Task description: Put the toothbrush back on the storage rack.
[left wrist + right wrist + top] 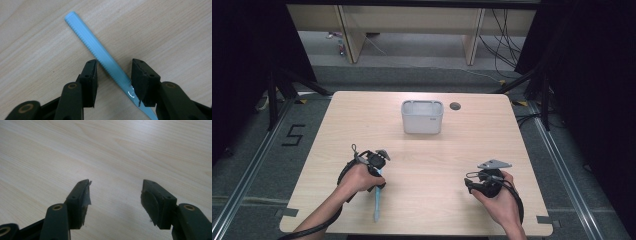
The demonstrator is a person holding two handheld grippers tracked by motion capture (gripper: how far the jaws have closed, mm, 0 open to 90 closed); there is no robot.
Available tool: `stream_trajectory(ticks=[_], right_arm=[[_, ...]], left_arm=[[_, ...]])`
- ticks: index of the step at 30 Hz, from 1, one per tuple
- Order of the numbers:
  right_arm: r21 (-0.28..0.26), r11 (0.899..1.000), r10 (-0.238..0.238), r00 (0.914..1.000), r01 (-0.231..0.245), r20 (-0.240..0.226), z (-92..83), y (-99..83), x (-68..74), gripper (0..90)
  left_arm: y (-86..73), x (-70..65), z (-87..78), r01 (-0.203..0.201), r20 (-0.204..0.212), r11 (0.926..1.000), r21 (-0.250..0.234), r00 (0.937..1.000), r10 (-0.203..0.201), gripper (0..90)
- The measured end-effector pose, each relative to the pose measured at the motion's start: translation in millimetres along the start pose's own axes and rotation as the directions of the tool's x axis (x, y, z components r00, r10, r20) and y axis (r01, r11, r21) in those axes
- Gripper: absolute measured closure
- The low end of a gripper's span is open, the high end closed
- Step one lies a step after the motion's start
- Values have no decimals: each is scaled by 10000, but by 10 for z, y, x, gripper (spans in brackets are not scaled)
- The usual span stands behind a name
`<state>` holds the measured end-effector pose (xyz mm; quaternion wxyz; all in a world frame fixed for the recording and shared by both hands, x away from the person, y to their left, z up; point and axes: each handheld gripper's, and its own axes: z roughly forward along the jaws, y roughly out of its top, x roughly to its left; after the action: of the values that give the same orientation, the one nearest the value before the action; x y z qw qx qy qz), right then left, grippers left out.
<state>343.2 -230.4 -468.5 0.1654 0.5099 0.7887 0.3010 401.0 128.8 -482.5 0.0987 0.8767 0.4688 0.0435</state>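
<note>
A light blue plastic knife (100, 53) with a serrated edge lies flat on the wooden table (437, 150); in the high view the knife (376, 205) is near the front left edge. My left gripper (113, 67) points down over it with a jaw on either side. The knife runs slantwise through the gap, close to both pads, and I see no firm squeeze. In the high view a hand holds the left gripper (378, 175) above the knife's far end. My right gripper (115, 187) hovers open over bare wood at the front right (472, 185), with nothing between its jaws.
A grey rectangular bin (422, 117) stands at the middle back of the table, with a small dark round hole (455, 106) in the tabletop to its right. Bare wood lies between the bin and both hands.
</note>
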Motion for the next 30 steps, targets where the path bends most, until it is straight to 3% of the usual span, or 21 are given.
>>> stream_trajectory(ticks=[4,5,12,13,16,19,30], right_arm=[[68,9998,212,9998,-212,-31,6,1,23,409],[49,10000,-31,10000,31,-33,9,5,8,409],[4,10000,-8,10000,8,-35,-1,3,-5,409],[-41,9999,163,9999,-163,-53,0,1,5,409],[-56,10000,-11,10000,11,3,-15,8,-14,410],[-61,9999,-101,9998,100,-177,7,2,-17,409],[62,10000,-28,9999,29,-139,17,2,12,408]], left_arm=[[-1,-14,-32,-544,115,9977,415,9985,540,613],[-4,-17,-30,-664,98,9970,400,9978,660,628],[-34,-4,-41,-1397,401,9886,566,9897,1376,738],[-30,15,-47,-1769,426,9823,624,9837,1744,756],[-39,14,-42,-2038,414,9779,461,9785,2020,780],[-51,8,-41,-2543,402,9666,315,9666,2530,782],[-88,18,-73,-3052,627,9520,241,9508,3033,783]])
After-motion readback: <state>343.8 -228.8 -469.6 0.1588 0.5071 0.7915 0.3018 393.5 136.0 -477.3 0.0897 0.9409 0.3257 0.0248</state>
